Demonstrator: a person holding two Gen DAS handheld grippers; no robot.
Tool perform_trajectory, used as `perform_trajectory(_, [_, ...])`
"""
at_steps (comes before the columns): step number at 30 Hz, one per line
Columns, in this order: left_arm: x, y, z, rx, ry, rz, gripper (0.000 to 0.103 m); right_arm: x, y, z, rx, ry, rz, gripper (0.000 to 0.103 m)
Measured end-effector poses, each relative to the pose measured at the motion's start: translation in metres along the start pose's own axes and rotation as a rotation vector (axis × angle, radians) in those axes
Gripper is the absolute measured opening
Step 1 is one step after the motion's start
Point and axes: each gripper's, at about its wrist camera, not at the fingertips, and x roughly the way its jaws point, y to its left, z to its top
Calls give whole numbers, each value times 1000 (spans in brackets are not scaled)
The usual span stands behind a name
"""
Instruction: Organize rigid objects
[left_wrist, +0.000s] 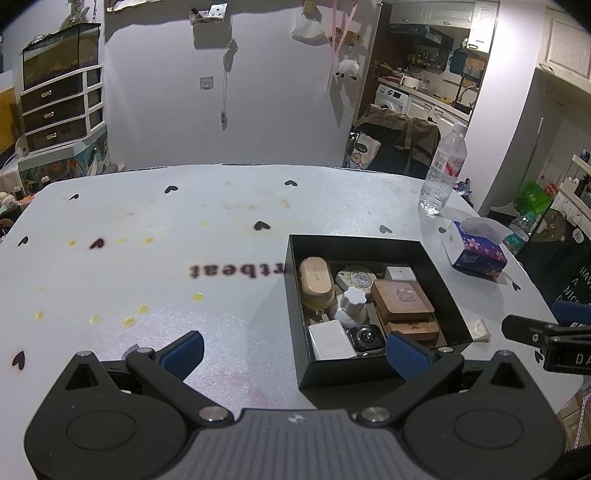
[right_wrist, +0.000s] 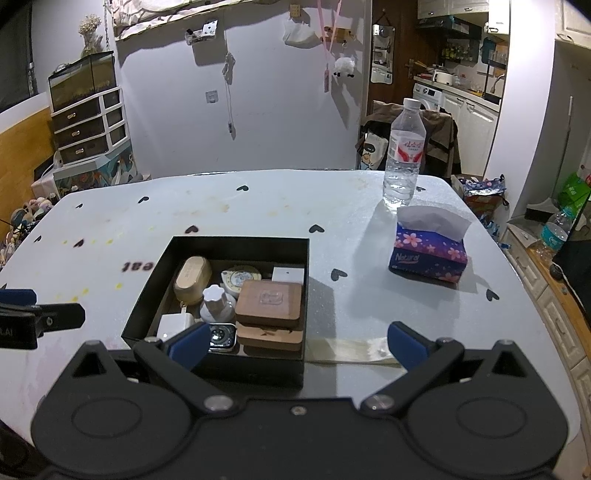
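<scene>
A black open box (left_wrist: 436, 266) (right_wrist: 147, 280) sits on the white table. It holds a tan oval case (left_wrist: 316, 282) (right_wrist: 192, 278), a round yellow-white tape measure (left_wrist: 356, 277) (right_wrist: 240, 277), two stacked wooden boxes (left_wrist: 400, 301) (right_wrist: 269, 302), a white knob-shaped item (left_wrist: 351, 306) (right_wrist: 216, 302), a white charger (left_wrist: 330, 339) (right_wrist: 173, 325), a smartwatch (left_wrist: 367, 339) (right_wrist: 221, 336) and a small white block (left_wrist: 400, 273) (right_wrist: 288, 275). My left gripper (left_wrist: 295, 350) is open and empty, left of the box's near corner. My right gripper (right_wrist: 297, 343) is open and empty over the box's near right corner.
A water bottle (left_wrist: 443, 170) (right_wrist: 404, 155) stands at the table's far right. A purple tissue box (left_wrist: 474, 251) (right_wrist: 428, 251) lies nearer. A strip of tape or plastic (right_wrist: 351, 350) lies right of the box. The table (left_wrist: 147, 258) drops off at the right.
</scene>
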Motion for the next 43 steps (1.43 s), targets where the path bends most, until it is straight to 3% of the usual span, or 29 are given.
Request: perform_trajectory(43, [9,-1,7,1,8,7,103,8,-3,5,0,9,0,103])
